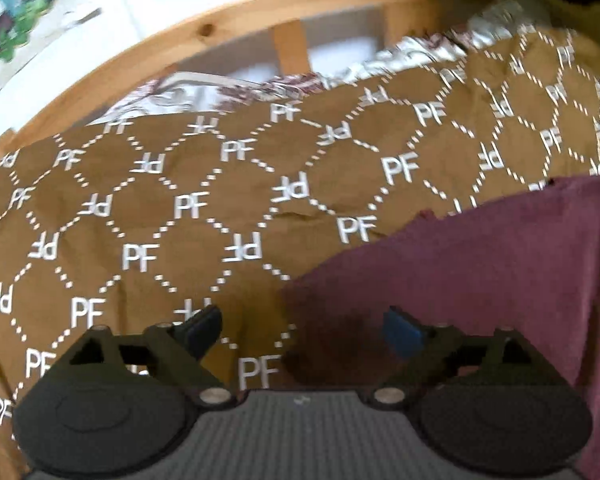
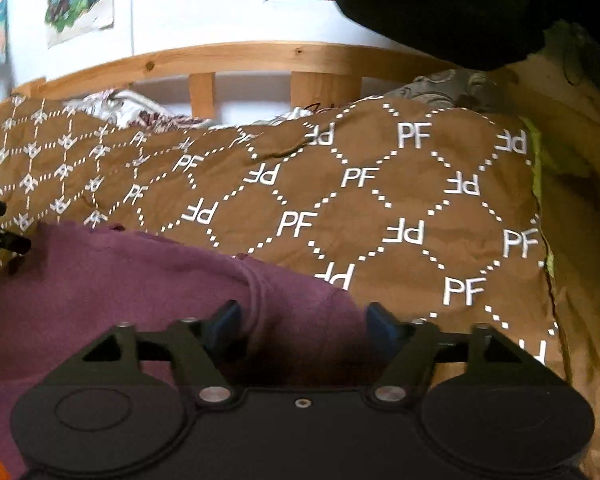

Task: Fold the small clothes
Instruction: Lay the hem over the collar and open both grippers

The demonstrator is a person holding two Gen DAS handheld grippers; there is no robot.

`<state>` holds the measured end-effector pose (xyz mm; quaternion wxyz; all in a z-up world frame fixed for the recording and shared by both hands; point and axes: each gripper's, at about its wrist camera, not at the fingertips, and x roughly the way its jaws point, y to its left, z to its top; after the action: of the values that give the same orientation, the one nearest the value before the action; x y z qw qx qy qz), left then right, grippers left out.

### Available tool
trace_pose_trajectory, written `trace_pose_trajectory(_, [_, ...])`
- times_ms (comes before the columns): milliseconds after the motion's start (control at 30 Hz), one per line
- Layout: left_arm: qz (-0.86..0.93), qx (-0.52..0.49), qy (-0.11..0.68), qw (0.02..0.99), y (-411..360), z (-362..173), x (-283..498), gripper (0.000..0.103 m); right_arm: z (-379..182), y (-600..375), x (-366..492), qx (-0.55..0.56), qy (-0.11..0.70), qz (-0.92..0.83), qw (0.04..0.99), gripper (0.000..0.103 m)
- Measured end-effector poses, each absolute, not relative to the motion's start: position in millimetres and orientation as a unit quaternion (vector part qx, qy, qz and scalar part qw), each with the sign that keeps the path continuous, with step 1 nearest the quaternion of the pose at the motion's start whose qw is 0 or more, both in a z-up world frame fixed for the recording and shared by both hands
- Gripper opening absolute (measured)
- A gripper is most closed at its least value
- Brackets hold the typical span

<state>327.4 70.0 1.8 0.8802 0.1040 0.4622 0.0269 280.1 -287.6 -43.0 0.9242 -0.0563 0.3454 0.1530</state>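
Fingers [image 1: 206,326] of the left gripper [image 1: 304,330] stand spread and empty at the near corner of the maroon garment [image 1: 480,256]; the right gripper [image 2: 302,322] is likewise released over its other end. Garment lies flat on the brown PF-patterned bedspread [image 2: 360,200], before the wooden bed rail [image 2: 240,58]. Judged step: approaching to take hold. Next move calls for pinching both near edges cleanly, without catching the bedspread.

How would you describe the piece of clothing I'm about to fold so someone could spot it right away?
Find the wooden bed frame, then the brown bedspread with white PF letters. The maroon garment lies on its near side, under both open grippers; it is the only plain, unpatterned purple-red fabric.
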Motion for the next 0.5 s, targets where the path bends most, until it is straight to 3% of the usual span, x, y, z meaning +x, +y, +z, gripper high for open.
trace_pose_trajectory(67, [0.033,0.087,0.457,0.885,82,6,322,0.099,-40,-292,275,-0.047,0.345,0.159,0.924,0.093])
trace_pose_trajectory(133, [0.041,0.074,0.453,0.887,95,9,315,0.100,-38,-293,266,-0.044,0.342,0.180,0.921,0.099])
trace_pose_trajectory(500, [0.027,0.056,0.446,0.893,119,-6,251,0.103,-64,-277,240,-0.161,0.357,0.178,0.903,0.100])
